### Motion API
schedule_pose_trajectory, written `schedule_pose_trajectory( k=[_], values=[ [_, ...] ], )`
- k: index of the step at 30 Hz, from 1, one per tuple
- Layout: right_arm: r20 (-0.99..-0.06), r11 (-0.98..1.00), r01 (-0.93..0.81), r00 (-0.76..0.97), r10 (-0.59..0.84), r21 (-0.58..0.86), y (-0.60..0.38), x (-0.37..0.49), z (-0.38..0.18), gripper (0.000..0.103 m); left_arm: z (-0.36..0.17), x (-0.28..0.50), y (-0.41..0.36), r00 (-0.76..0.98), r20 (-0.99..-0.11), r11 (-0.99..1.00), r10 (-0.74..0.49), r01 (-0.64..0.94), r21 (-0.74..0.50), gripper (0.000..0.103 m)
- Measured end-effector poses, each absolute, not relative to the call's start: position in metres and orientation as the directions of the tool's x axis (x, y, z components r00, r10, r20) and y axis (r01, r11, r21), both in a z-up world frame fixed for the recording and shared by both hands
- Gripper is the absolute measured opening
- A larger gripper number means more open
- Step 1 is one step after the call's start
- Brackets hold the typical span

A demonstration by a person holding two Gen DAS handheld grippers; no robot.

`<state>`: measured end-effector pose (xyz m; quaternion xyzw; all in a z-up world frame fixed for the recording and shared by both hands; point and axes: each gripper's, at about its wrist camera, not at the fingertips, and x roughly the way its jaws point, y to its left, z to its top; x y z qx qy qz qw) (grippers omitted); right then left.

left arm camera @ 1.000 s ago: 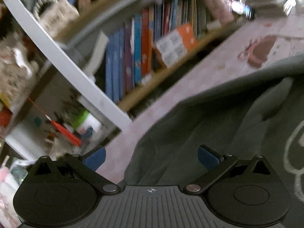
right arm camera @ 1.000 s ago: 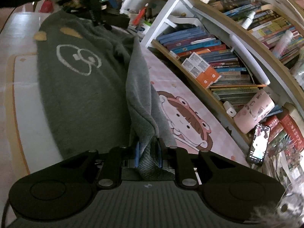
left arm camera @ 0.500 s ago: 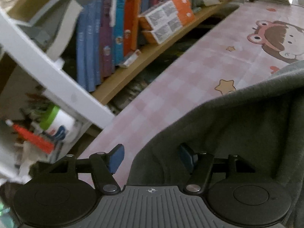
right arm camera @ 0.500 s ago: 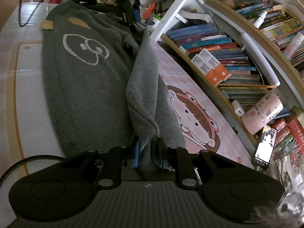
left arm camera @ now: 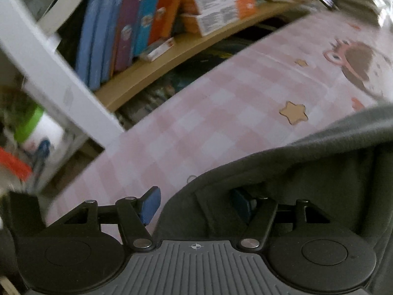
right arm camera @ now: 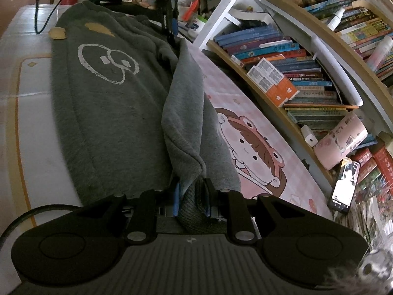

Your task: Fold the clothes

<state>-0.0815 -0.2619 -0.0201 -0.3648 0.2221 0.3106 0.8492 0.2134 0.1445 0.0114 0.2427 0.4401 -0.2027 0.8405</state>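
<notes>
Since earlier frame our left gripper [left arm camera: 194, 205] swings down over sweater [right arm camera: 108, 93] edge on bench [left arm camera: 221, 113], jaws narrowed from wide, fabric between, not pinched. Right gripper [right arm camera: 192, 195] clamps bunched hem. We judge side fold about to start.

crowded bookshelf [right arm camera: 307, 78] beside pink mat [left arm camera: 221, 123]

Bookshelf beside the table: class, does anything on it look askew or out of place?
Yes. A pink patterned cup lies tipped on its side against the book stacks, and a phone leans upright at the shelf's end, its screen lit.
</notes>
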Motion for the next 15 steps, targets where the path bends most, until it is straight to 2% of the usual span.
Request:
schedule_pose_trajectory(
  k=[4,6,7,8,9,10,12,15],
  values=[
    [-0.61,0.554,-0.688,0.706,0.36,-0.469,-0.261,-0.08,-0.018,0.018,0.01,0.221,0.161,0.486,-0.855,0.872,-0.181,0.482,0.089,0.063],
    [-0.618,0.549,-0.695,0.699,0.36,-0.465,-0.261,-0.078,-0.016,0.018,0.009,0.223,0.169,0.464,-0.855,0.892,-0.229,0.452,0.006,0.049],
    [-0.622,0.546,-0.698,0.695,0.362,-0.463,-0.262,-0.076,-0.014,0.018,0.008,0.222,0.172,0.464,-0.852,0.896,-0.244,0.444,-0.015,0.048],
    [-0.622,0.548,-0.699,0.694,0.363,-0.46,-0.263,-0.073,-0.011,0.018,0.008,0.22,0.172,0.468,-0.846,0.897,-0.254,0.441,-0.026,0.042],
    [-0.618,0.558,-0.695,0.697,0.365,-0.455,-0.265,-0.07,-0.006,0.018,0.009,0.216,0.172,0.477,-0.841,0.898,-0.257,0.439,-0.025,0.028],
    [-0.61,0.574,-0.685,0.704,0.364,-0.448,-0.268,-0.067,-0.001,0.018,0.01,0.212,0.17,0.492,-0.837,0.903,-0.239,0.43,-0.005,0.022],
    [-0.582,0.613,-0.654,0.73,0.359,-0.444,-0.274,-0.06,0.01,0.018,0.017,0.201,0.169,0.556,-0.812,0.912,-0.175,0.404,0.079,0.018],
    [-0.484,0.649,-0.556,0.817,0.313,-0.519,-0.279,-0.049,0.028,0.018,0.042,0.177,0.174,0.67,-0.727,0.93,-0.152,0.345,0.124,0.017]
  ],
)
